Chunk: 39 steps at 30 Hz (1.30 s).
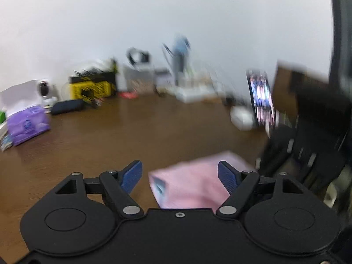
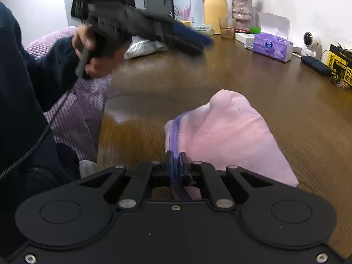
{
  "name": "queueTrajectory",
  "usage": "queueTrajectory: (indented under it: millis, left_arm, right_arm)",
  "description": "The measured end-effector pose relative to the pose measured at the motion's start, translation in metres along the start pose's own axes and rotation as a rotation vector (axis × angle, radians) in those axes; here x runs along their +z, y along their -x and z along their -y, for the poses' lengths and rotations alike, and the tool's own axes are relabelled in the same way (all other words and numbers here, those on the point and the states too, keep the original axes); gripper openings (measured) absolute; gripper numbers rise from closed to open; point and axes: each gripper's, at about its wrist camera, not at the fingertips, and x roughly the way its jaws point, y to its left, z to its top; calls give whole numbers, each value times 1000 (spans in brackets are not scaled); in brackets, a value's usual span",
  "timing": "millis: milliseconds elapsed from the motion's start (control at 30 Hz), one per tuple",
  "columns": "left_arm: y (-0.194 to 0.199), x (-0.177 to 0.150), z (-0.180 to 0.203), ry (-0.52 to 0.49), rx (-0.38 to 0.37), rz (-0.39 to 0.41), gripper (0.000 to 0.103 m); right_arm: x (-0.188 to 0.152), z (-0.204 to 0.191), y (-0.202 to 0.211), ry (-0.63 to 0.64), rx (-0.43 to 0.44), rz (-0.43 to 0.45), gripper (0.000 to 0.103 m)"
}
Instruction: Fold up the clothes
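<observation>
A pink mesh garment (image 2: pixel 228 132) with a purple trim lies bunched on the brown table (image 2: pixel 286 110). My right gripper (image 2: pixel 176 165) is shut on the garment's purple edge. My left gripper (image 1: pixel 180 176) is open and empty, raised above the table, with the pink garment (image 1: pixel 191 182) below and between its blue fingers. In the right wrist view the left gripper (image 2: pixel 193 37) shows blurred at the upper left, held in a hand well above the table.
A purple tissue pack (image 2: pixel 272 46), a white camera (image 2: pixel 310 41), a yellow-black box (image 2: pixel 341 66), a yellow jug (image 2: pixel 214 6) and a vase stand along the table's far edge. A lit phone (image 1: pixel 261 96) stands at the right. A lilac corduroy cloth (image 2: pixel 74 110) lies at the left.
</observation>
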Motion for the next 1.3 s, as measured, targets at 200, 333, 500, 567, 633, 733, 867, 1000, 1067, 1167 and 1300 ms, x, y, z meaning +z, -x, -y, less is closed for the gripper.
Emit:
queueTrajectory:
  millis: [200, 333, 500, 567, 633, 733, 867, 1000, 1067, 1167, 1300]
  left_arm:
    - [-24, -27, 19, -7, -29, -118, 75]
    - [-26, -35, 11, 51, -22, -141, 75]
    - [-23, -40, 8, 52, -12, -132, 79]
    - [-20, -43, 11, 31, 7, -121, 83]
    - [-19, -41, 14, 6, 28, -118, 85]
    - [6, -19, 6, 52, 28, -21, 85]
    - [19, 9, -1, 97, -43, 119, 85]
    - [-21, 6, 5, 52, -85, -5, 82]
    - [-35, -5, 3, 86, -127, -84, 80]
    - [-43, -18, -4, 139, -116, -145, 80]
    - [-41, -30, -9, 152, -79, -156, 82]
  right_arm:
    - [-2, 1, 16, -24, -57, -5, 17]
    - [-1, -1, 37, -50, -122, 101, 26]
    - [4, 20, 31, -116, -220, 116, 35]
    - [3, 29, 22, -127, -241, 79, 37]
    - [-1, 34, 16, -137, -234, 57, 39]
    - [-4, 39, 11, -149, -244, 38, 44]
    - [-10, 40, 7, -150, -239, 24, 54]
    - [-12, 39, 3, -145, -249, 0, 59]
    - [-14, 36, 4, -142, -256, -8, 62]
    - [-18, 34, 6, -149, -260, -17, 64]
    - [-22, 34, 7, -160, -258, -9, 64]
